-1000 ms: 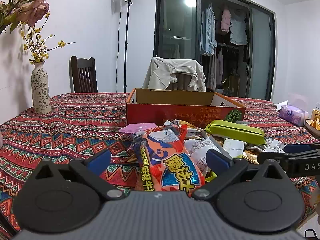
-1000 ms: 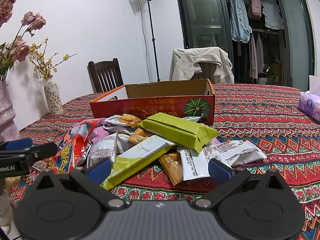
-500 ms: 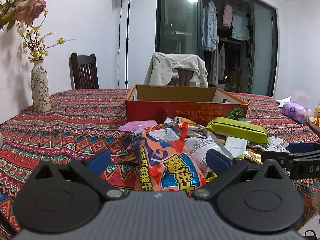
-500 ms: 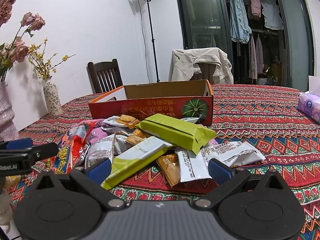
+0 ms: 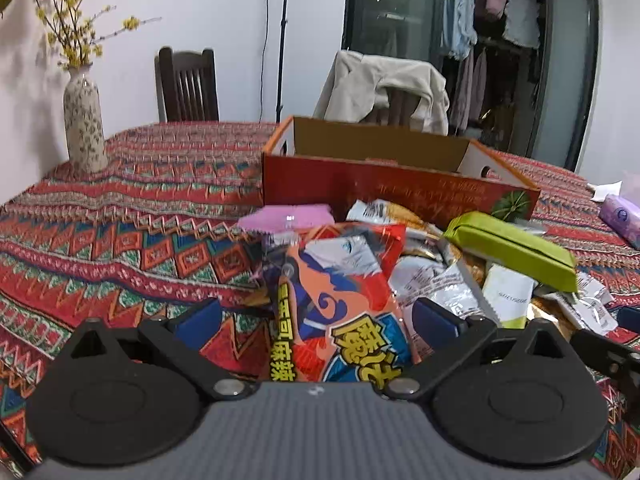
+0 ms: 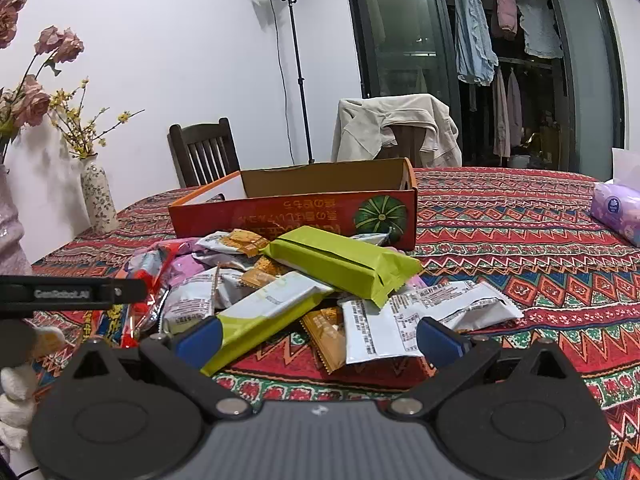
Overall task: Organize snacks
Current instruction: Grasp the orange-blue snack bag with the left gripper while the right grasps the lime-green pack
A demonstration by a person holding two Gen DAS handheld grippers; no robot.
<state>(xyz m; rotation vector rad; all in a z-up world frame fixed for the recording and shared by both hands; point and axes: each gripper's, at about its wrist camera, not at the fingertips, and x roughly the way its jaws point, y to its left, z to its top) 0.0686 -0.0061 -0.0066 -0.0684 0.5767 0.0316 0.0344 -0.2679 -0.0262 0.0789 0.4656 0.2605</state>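
Snack packets point(image 6: 304, 292) lie heaped mid-frame — a green bar point(image 6: 344, 264) tilted on top, an orange-blue bag point(image 5: 340, 312) lower centre — before the open red cardboard box point(image 6: 304, 208).

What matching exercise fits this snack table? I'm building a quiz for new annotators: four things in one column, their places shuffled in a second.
Things:
1. orange-and-blue snack bag
2. green snack packet
3. floral vase
4. purple tissue pack

Places:
A. far right of the tablecloth, apart from the pile
B. between the open left gripper's fingers
C. on top of the pile, in front of the red cardboard box
D. upright near the table's left edge by the wall

Pairs: 1-B, 2-C, 3-D, 4-A
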